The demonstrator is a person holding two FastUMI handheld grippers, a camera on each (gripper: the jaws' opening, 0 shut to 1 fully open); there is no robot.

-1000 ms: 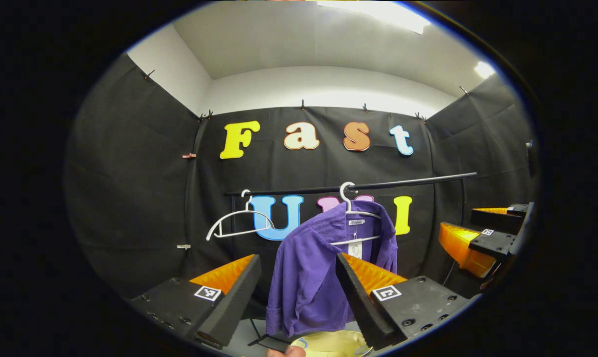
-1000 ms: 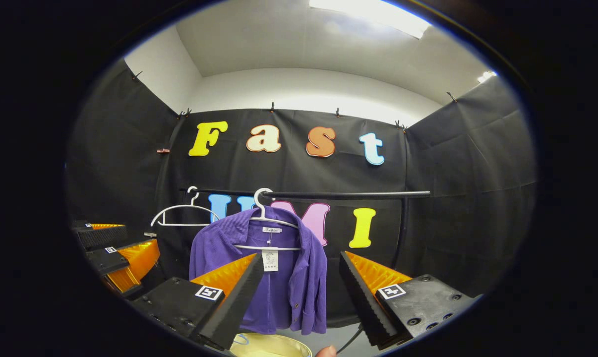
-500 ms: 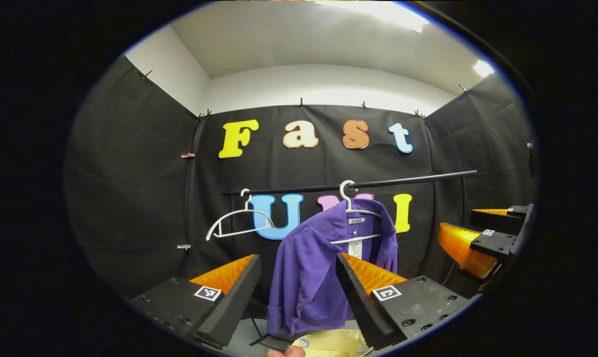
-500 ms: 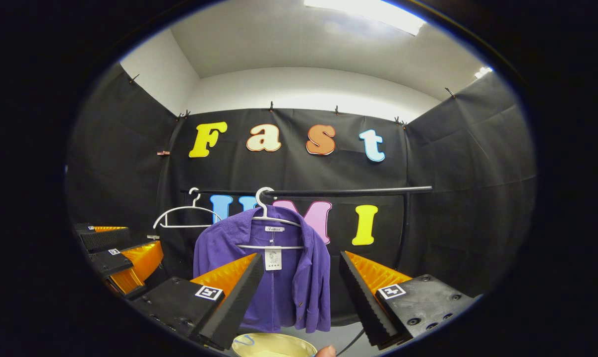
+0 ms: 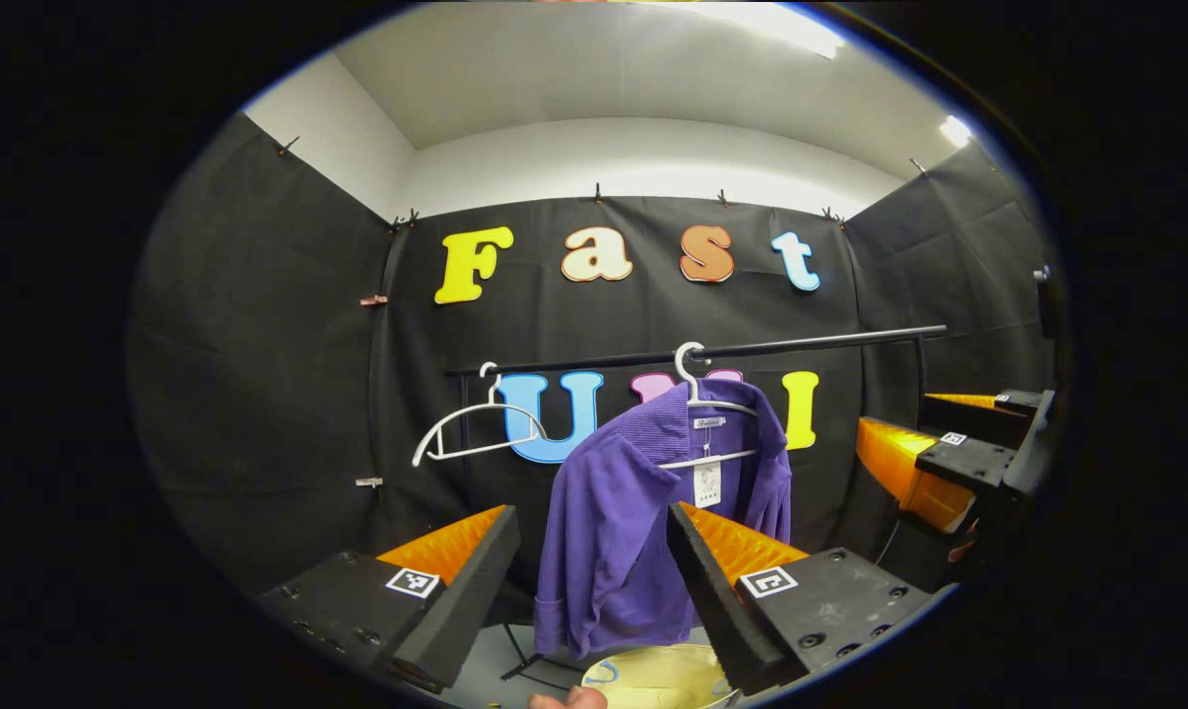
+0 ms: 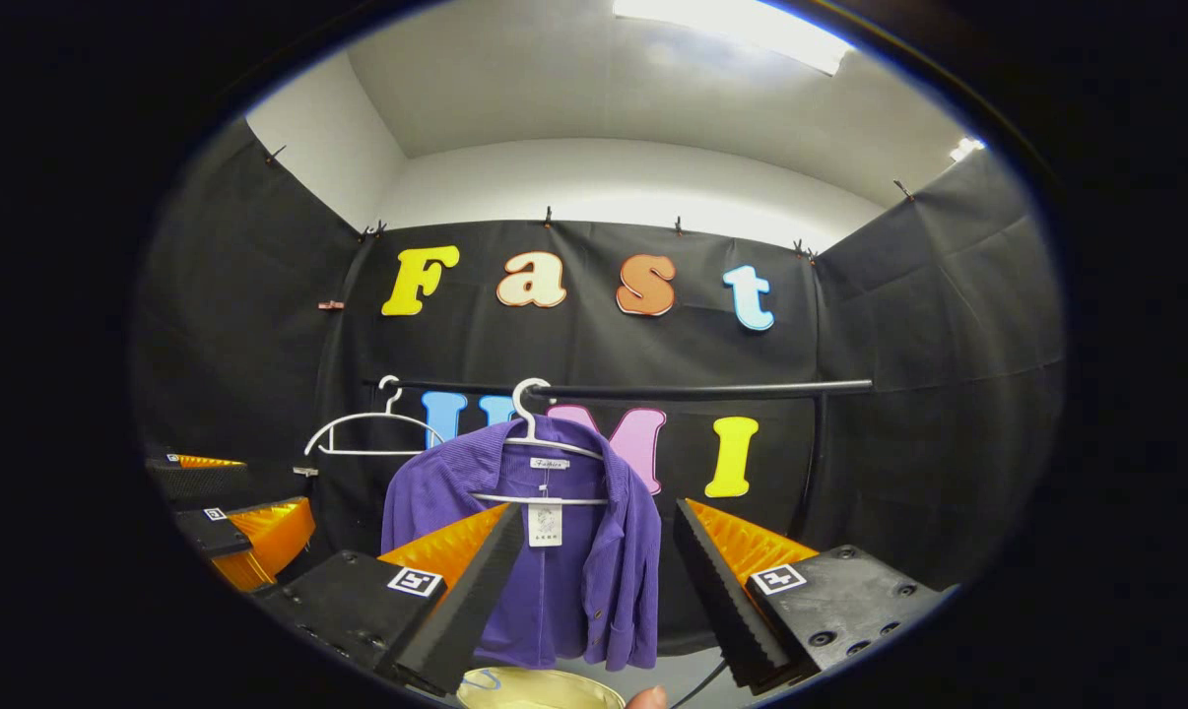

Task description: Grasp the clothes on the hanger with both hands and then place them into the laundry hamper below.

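Straight ahead in the left gripper view, the purple shirt [image 5: 619, 532] hangs on a white hanger [image 5: 704, 409] from the black rail [image 5: 712, 352], with a bare hanger [image 5: 471, 428] further left on the same rail. The left claw [image 5: 594, 576] is released, fingers spread wide and well short of the cloth, grasping nothing. Below the shirt sits the pale yellow rim of the laundry hamper [image 5: 653, 675]. The right claw [image 5: 934, 448] shows at the right edge, apart from the shirt.

Next, in the right gripper view, the shirt [image 6: 555, 551] hangs centred between the fingers of the right claw [image 6: 594, 581], which is also released and empty. The hamper [image 6: 540, 689] lies beneath, and the left claw [image 6: 234, 502] appears at the left edge.
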